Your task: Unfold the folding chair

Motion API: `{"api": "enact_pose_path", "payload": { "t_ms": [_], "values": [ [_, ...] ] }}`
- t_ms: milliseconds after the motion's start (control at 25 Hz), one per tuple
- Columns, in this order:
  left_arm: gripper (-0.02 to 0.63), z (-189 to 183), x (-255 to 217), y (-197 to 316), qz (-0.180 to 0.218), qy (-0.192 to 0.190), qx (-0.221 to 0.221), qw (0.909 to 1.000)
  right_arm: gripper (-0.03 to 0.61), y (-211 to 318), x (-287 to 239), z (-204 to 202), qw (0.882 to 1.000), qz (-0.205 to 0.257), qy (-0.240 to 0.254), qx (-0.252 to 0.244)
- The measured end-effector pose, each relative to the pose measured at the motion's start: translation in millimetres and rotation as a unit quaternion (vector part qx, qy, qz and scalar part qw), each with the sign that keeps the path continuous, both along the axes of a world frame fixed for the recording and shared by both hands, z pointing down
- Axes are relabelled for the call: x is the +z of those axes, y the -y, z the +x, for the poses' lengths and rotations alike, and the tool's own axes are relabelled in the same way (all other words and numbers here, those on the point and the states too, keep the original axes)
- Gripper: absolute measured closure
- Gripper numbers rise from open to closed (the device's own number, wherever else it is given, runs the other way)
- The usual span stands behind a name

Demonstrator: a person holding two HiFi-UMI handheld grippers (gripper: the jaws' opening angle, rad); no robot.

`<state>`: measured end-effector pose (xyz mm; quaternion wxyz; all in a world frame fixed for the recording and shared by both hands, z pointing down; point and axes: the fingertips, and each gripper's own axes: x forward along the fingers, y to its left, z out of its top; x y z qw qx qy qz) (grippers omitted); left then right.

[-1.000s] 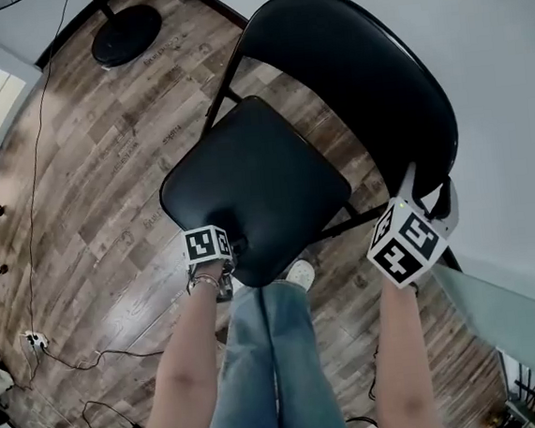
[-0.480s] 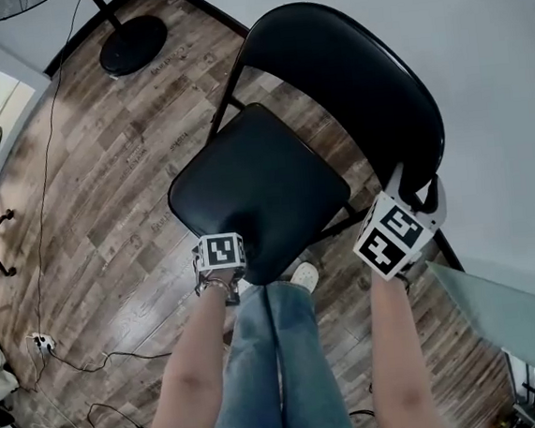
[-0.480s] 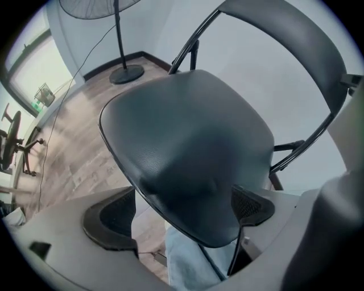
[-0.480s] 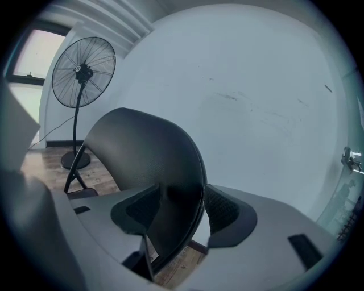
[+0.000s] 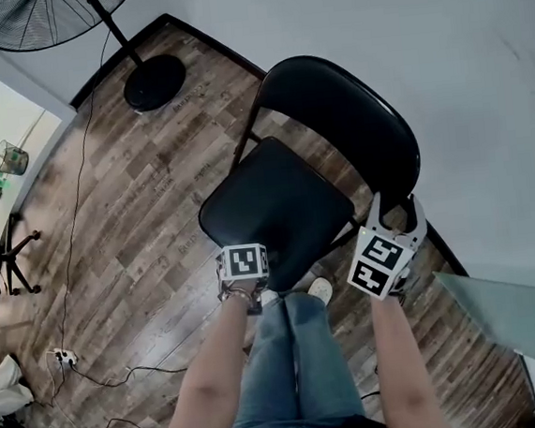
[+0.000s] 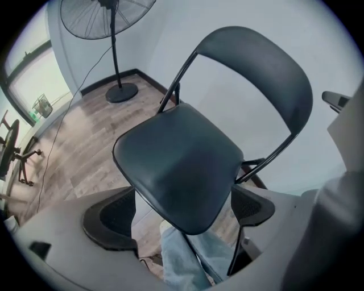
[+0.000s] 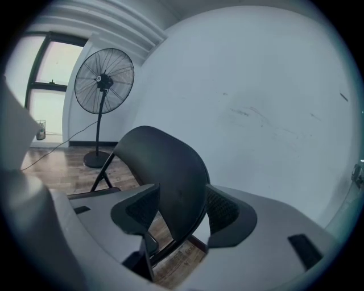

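Observation:
The black folding chair stands opened on the wood floor, its seat (image 5: 272, 208) level and its curved backrest (image 5: 343, 116) toward the wall. My left gripper (image 5: 244, 267) hangs just over the seat's front edge, pointing down, open and touching nothing; in the left gripper view its pads (image 6: 111, 219) flank the seat (image 6: 176, 159) from above. My right gripper (image 5: 397, 213) sits at the backrest's near end. In the right gripper view the backrest (image 7: 170, 176) shows between the pads (image 7: 227, 216), with wall visible beside one pad, so nothing is pinched.
A standing fan (image 5: 42, 18) on a round base (image 5: 154, 81) stands at the far left corner. The white wall (image 5: 439, 41) runs close behind the chair. The person's legs (image 5: 296, 365) and shoe (image 5: 319, 291) are by the seat's front. Cables (image 5: 93, 361) lie at left.
Both grippers have come up and back toward the person. The left one lifted off the seat's front edge. The right one drew away along the backrest's near end. The view now shows more floor.

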<state>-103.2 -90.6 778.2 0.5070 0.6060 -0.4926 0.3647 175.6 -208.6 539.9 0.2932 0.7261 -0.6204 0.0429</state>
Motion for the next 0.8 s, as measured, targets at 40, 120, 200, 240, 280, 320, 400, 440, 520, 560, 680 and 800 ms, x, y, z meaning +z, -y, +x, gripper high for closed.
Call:
{"api": "enact_pose_path", "payload": {
  "t_ms": [40,120,200,240,280,320,400,440,520,560,680,800],
  "values": [
    [0.115,0.7,-12.7,0.6,0.012,-0.004,0.001,0.9999,0.345,-4.7,-8.5,-3.5,1.000,0.002,0.002,-0.003],
    [0.115,1.8,-37.1,0.0,0.034,-0.008,0.008,0.9994,0.345,-14.4,-27.1,-10.8,1.000,0.009,0.006,-0.008],
    [0.115,2.0,-59.1,-1.9,0.053,-0.007,0.023,0.9983,0.345,-25.3,-44.5,-17.6,1.000,0.015,0.011,-0.012],
    [0.115,1.7,-69.9,-2.5,0.061,-0.007,0.029,0.9977,0.345,-30.9,-52.1,-20.4,1.000,0.015,0.014,-0.012],
    [0.115,1.4,-81.0,-2.6,0.070,-0.008,0.033,0.9970,0.345,-36.7,-59.1,-22.7,1.000,0.015,0.018,-0.011],
    [0.115,1.0,-92.8,-2.2,0.080,-0.009,0.037,0.9961,0.345,-42.5,-65.9,-24.5,1.000,0.015,0.022,-0.011],
    [0.115,-0.1,-117.3,-0.7,0.101,-0.010,0.042,0.9940,0.345,-54.3,-79.3,-26.4,0.999,0.018,0.034,-0.010],
    [0.115,-0.5,-129.1,-0.1,0.111,-0.011,0.043,0.9929,0.345,-60.3,-85.8,-26.4,0.999,0.021,0.043,-0.011],
    [0.115,-1.1,-150.5,0.1,0.130,-0.012,0.045,0.9904,0.347,-72.6,-97.9,-24.9,0.998,0.027,0.060,-0.012],
    [0.115,-1.8,-160.7,0.3,0.141,-0.012,0.047,0.9889,0.347,-78.5,-103.9,-24.5,0.997,0.029,0.067,-0.014],
    [0.115,-9.1,-192.4,3.8,0.182,-0.013,0.053,0.9819,0.348,-91.2,-120.4,-26.7,0.996,0.037,0.076,-0.031],
    [0.115,-22.7,-223.7,4.0,0.223,-0.004,0.058,0.9730,0.350,-104.4,-133.7,-31.7,0.995,0.037,0.079,-0.054]
  ]
}}
